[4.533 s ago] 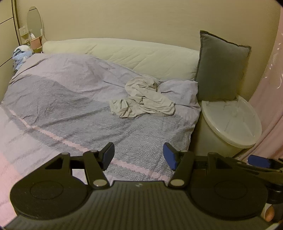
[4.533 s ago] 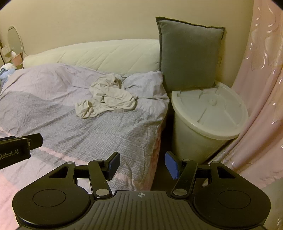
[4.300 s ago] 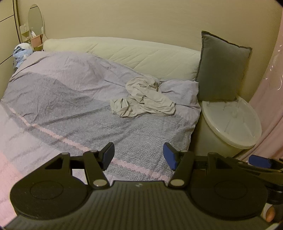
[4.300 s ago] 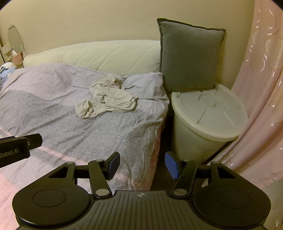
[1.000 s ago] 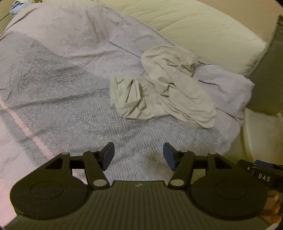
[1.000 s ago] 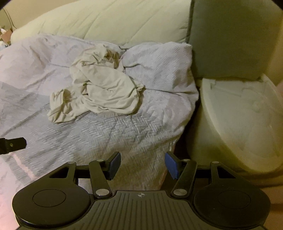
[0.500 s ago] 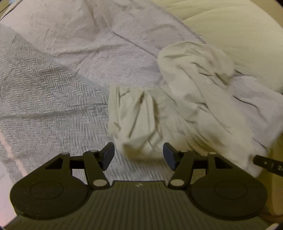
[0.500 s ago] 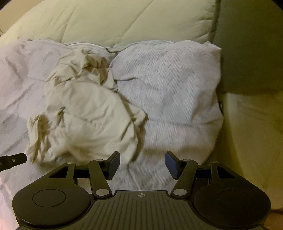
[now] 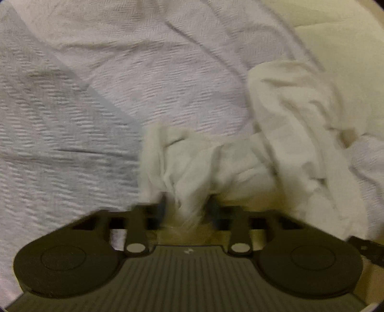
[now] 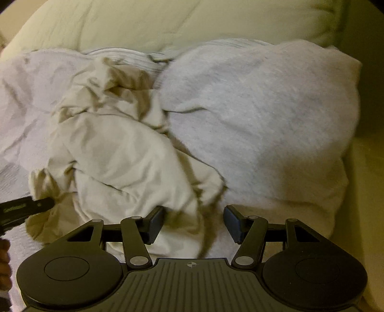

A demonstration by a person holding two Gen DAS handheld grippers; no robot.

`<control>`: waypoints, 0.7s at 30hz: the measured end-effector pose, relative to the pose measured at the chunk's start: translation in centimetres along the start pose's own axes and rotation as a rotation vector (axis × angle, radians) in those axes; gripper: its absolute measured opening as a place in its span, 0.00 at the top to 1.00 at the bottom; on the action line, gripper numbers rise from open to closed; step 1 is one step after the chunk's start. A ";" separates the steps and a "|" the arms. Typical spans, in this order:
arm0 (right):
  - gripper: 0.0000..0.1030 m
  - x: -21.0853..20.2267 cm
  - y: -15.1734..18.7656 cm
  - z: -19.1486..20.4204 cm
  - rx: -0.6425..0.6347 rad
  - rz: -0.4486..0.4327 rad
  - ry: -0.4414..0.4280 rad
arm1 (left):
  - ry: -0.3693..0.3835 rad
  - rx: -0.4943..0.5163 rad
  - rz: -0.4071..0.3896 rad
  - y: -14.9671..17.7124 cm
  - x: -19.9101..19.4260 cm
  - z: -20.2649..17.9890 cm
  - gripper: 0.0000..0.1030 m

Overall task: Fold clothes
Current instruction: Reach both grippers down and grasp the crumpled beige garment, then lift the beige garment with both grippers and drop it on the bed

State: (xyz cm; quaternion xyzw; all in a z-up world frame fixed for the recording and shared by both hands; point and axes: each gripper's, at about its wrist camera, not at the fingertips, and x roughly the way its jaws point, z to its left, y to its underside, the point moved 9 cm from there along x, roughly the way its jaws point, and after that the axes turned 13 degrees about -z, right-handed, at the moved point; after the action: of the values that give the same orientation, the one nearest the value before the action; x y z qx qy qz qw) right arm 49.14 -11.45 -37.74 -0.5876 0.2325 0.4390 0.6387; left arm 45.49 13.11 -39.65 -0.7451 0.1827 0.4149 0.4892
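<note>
Right gripper point(image 10: 194, 223) low over the bed, jaws spread wide, a fold of the crumpled beige garment point(image 10: 120, 153) lying between its blue pads (touching? too blurred to say). Grey bedspread point(image 10: 264, 108) bunched to the right; the left gripper point(image 10: 26, 208) pokes in at the garment's left edge.

A home bedroom: bed with herringbone lilac quilt point(image 9: 96, 115) and cream padded headboard point(image 10: 168, 21).
</note>
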 end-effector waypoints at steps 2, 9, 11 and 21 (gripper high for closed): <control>0.91 -0.5 -0.5 0.9 -0.034 -0.011 -0.030 | 0.033 -0.002 -0.016 -0.3 -0.8 -0.3 0.92; 0.93 -6.6 -4.8 3.5 -0.021 -0.164 -0.127 | 0.157 -0.248 -0.132 -1.7 -10.4 3.1 0.95; 0.94 -9.9 -6.6 5.1 -0.028 -0.223 -0.196 | 0.142 -0.280 -0.207 -2.0 -14.7 4.8 0.95; 0.94 -27.2 -7.3 21.5 -0.186 -0.410 -0.643 | -0.067 -0.492 -0.601 4.2 -43.4 20.6 0.95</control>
State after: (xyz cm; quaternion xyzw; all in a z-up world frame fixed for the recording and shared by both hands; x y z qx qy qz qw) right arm 36.77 1.86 -7.32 -0.5096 -0.1423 0.4832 0.6975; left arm 8.00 23.50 -11.11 -0.8464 -0.1648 0.3088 0.4014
